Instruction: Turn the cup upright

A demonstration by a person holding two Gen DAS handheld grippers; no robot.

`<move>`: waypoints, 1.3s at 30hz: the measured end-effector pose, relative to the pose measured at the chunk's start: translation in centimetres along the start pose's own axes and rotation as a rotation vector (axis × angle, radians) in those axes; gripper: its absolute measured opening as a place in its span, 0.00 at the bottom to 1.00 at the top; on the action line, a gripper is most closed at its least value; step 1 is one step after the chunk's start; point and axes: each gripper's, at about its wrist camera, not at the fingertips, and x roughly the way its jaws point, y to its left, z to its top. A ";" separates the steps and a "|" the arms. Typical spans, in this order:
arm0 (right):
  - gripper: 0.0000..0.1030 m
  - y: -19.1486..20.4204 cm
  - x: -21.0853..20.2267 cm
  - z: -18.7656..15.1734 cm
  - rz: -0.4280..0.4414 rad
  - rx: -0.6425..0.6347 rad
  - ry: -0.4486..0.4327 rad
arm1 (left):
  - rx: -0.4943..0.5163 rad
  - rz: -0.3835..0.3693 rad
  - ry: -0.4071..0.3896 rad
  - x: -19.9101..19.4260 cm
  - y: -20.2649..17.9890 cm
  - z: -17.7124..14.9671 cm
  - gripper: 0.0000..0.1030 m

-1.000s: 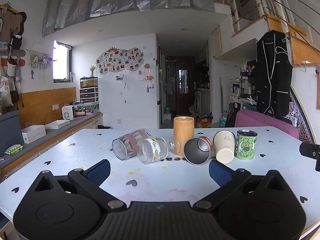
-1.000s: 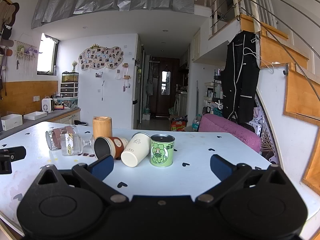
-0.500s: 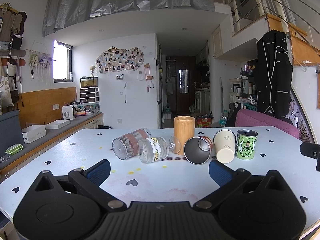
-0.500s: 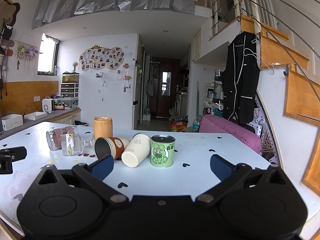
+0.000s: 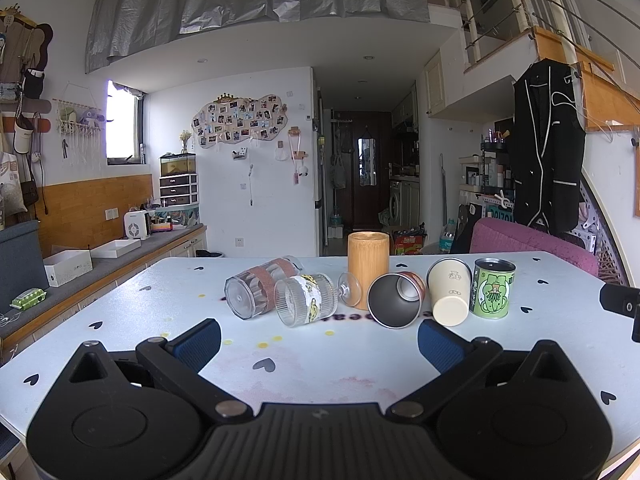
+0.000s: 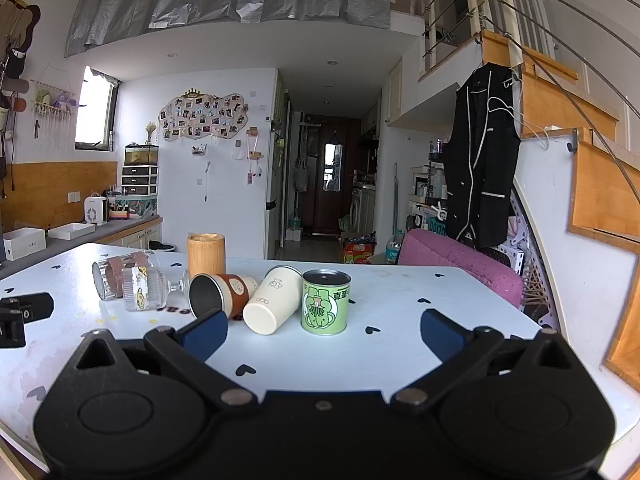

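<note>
Jaws of both grippers held wide, empty. Cream paper cup [image 6: 273, 305] on side, wedged btwn neighbours; green can [image 6: 325, 302] likely knocked if grabbed carelessly.

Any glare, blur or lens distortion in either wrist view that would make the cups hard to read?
Left wrist view: sharp; window blown out white; fisheye bends the railing; the clear cups are see-through, edges faint. Right wrist view: sharp too; green can and white cup evenly lit with soft shadows; corners vignetted black.
</note>
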 end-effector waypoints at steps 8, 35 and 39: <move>1.00 0.3 0.2 0.0 0.000 -0.005 0.000 | 0.000 0.000 0.000 0.0 0.0 0.0 1.00; 1.00 1.4 0.9 -1.0 0.004 -0.001 0.025 | -0.010 0.028 0.059 2.1 1.9 -1.0 1.00; 1.00 1.4 1.6 -1.5 0.014 0.005 0.039 | -0.004 0.075 0.070 3.7 3.6 -0.5 1.00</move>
